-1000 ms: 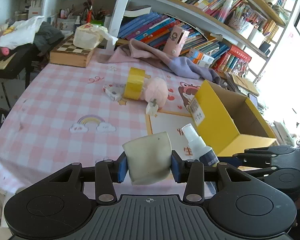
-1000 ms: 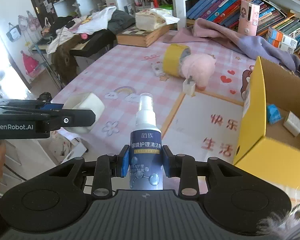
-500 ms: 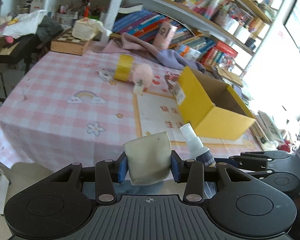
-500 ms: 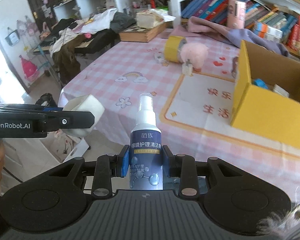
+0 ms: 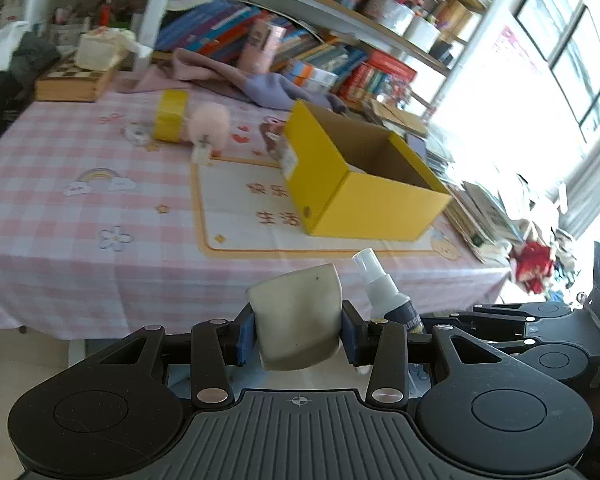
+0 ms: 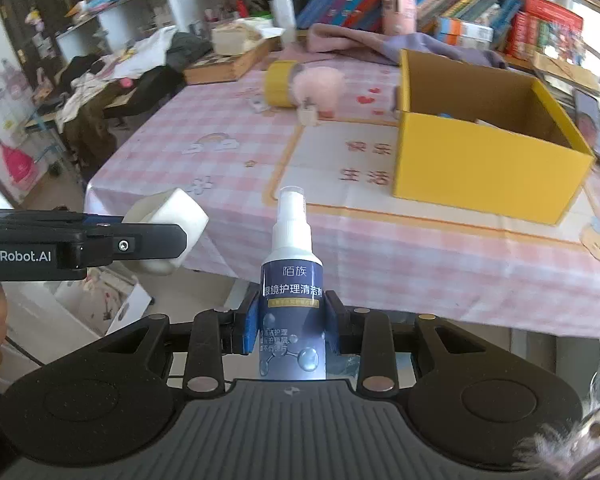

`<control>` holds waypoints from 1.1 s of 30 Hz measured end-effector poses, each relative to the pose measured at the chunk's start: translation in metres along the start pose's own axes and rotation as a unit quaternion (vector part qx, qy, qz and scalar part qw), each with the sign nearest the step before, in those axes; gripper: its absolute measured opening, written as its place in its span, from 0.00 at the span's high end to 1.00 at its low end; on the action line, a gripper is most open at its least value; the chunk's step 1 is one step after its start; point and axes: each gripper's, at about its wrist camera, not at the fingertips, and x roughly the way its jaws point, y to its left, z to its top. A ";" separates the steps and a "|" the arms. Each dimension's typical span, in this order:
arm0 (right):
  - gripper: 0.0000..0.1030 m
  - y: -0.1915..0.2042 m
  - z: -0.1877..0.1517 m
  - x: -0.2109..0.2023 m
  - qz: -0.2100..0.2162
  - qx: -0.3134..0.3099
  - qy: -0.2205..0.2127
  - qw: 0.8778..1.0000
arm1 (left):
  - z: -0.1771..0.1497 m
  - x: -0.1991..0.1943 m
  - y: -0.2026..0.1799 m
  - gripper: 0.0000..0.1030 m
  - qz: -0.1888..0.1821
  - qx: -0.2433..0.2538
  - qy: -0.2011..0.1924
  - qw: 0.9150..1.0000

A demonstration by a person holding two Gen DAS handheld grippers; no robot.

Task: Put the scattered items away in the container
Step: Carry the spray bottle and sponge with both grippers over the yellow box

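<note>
Box [image 5: 364,196] sitting open on the desk [image 5: 80,216] | you are gripping a white pad [image 5: 296,320] in the left tool [image 5: 298,330], a spray bottle [image 6: 292,300] in the right tool [image 6: 292,328] | both are now pulling back off the desk edge, drifting away from the box | nothing is being dropped in yet

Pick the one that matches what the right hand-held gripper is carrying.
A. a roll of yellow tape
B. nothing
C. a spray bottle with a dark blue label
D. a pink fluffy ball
C: the right hand-held gripper has its blue pads pressed on both sides of the spray bottle, which stands upright between them, short of the table's edge.
</note>
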 end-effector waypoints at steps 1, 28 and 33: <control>0.70 -0.001 -0.001 -0.002 -0.004 0.004 0.000 1.000 | 0.000 0.002 -0.002 0.61 -0.004 0.003 0.003 1.000; 0.70 -0.062 -0.036 -0.043 -0.093 0.108 -0.022 0.990 | 0.008 0.051 -0.068 0.61 -0.099 0.089 0.053 0.990; 0.70 -0.069 -0.038 -0.047 -0.102 0.117 -0.026 0.988 | 0.011 0.057 -0.076 0.61 -0.109 0.099 0.060 0.987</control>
